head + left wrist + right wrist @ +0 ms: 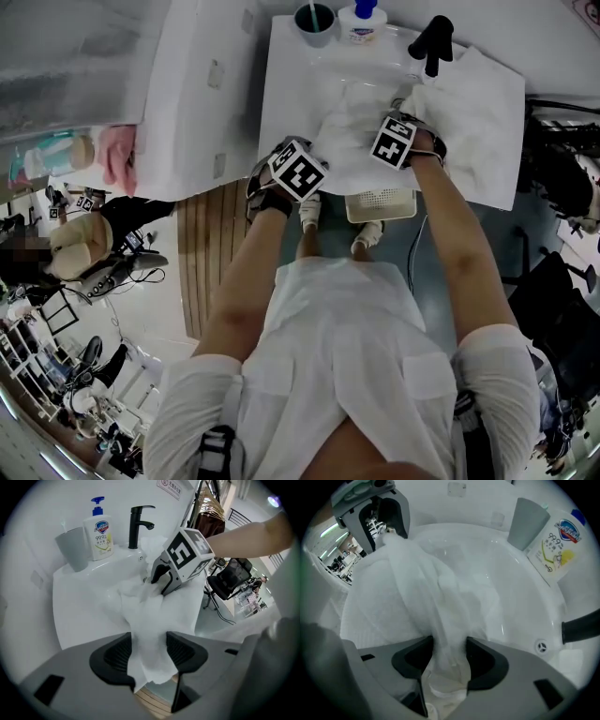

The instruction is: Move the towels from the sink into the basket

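**Grasp stage, towel not yet out of the basin.** The left gripper [149, 656] is clenching a gathered fold of the white towel [140, 616], with cloth filling the gap between its pads. The right gripper [449, 660] is clamping a second bunched ridge of the same cloth.

The towel is lying in the sink [520, 602], at upper centre of the head view, and is spilling over the front rim. Pulled into a loose rope, it is running with its long axis from the left gripper at lower left to the right gripper at upper right. A free end is hanging down past the left jaws.

The basket [380, 202] is sitting just below the sink's front edge, at mid-frame. The next move is probably calling for both grippers to lift together, clear the rim, carry the cloth toward the lower frame and release it over the basket.
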